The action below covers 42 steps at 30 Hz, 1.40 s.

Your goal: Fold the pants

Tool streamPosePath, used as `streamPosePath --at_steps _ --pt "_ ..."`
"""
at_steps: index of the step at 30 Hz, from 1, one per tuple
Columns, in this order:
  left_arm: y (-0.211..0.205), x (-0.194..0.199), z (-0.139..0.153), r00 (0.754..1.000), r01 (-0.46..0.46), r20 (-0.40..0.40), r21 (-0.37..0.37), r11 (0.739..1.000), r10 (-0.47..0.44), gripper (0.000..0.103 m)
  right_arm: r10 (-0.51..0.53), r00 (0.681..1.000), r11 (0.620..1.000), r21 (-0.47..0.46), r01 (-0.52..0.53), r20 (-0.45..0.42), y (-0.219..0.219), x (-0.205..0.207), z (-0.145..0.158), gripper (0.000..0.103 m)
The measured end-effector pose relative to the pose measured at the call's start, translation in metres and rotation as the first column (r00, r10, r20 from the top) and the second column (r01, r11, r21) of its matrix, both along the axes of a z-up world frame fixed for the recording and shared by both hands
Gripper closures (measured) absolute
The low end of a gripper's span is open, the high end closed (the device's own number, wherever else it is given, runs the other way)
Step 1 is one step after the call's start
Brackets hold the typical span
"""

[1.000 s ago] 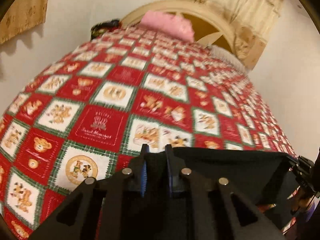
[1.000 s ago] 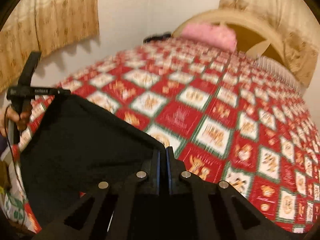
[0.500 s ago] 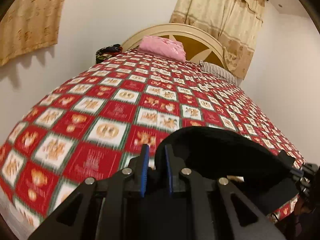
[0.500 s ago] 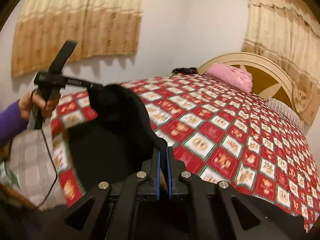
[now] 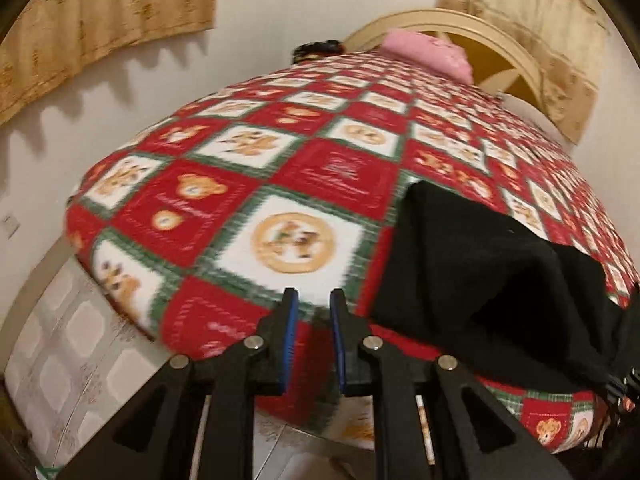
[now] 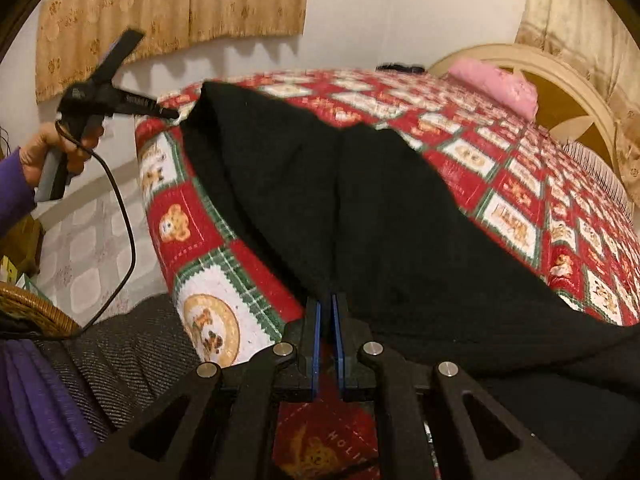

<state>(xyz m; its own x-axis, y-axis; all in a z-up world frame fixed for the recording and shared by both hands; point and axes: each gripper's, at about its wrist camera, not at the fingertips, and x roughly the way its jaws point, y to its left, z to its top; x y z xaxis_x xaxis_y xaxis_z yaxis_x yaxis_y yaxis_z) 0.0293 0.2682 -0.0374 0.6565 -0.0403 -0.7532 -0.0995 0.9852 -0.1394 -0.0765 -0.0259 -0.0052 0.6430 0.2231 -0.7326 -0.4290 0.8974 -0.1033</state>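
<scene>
On the bedspread, near its foot edge, lie the black pants. Your left gripper stands apart, empty; your right gripper is opening, empty.

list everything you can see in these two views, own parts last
pants: 1, black, spread over the bed's near corner
bedspread: 1, red, white and green bear check, covering the bed
pillow: 1, pink, against the headboard
headboard: 1, cream, arched, far end
curtains: tan patterned, on the wall and beside the headboard
dark bundle: 1, far bed edge, left of the pillow
basket: 1, brown wicker, by the floor
floor: pale patterned tiles
left claw: black, blue pads, apart, empty
right claw: black, blue pads, opening, pants edge at its tips
hand: 1, purple sleeve, holding the left claw's handle
</scene>
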Motion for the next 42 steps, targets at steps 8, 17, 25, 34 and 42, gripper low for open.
streamPosePath --at_steps 8,17,25,34,42 --pt "-0.027 -0.033 0.031 0.993 0.112 0.046 -0.209 0.971 -0.105 0.037 0.009 0.999 0.972 0.234 0.0 -0.038 -0.015 0.005 0.043 0.069" --pt "-0.078 -0.004 0.015 0.969 0.235 0.058 -0.505 0.831 -0.239 0.025 -0.164 0.983 0.94 0.316 0.131 0.082 0.002 0.054 0.039 0.052" --pt "-0.06 0.022 -0.003 0.997 0.078 0.035 -0.638 0.766 -0.073 0.021 -0.13 0.991 0.947 0.293 0.128 -0.012 0.015 0.042 -0.009 0.052" --pt "-0.049 0.023 -0.002 0.996 0.056 0.084 -0.611 0.789 -0.005 0.082 -0.145 0.989 0.934 0.327 0.147 -0.032 0.011 0.043 -0.008 0.052" --pt "-0.045 -0.001 0.005 0.989 0.08 0.142 -0.339 0.938 -0.033 0.088 -0.143 0.989 0.926 0.347 0.149 -0.043 0.011 0.042 -0.006 0.052"
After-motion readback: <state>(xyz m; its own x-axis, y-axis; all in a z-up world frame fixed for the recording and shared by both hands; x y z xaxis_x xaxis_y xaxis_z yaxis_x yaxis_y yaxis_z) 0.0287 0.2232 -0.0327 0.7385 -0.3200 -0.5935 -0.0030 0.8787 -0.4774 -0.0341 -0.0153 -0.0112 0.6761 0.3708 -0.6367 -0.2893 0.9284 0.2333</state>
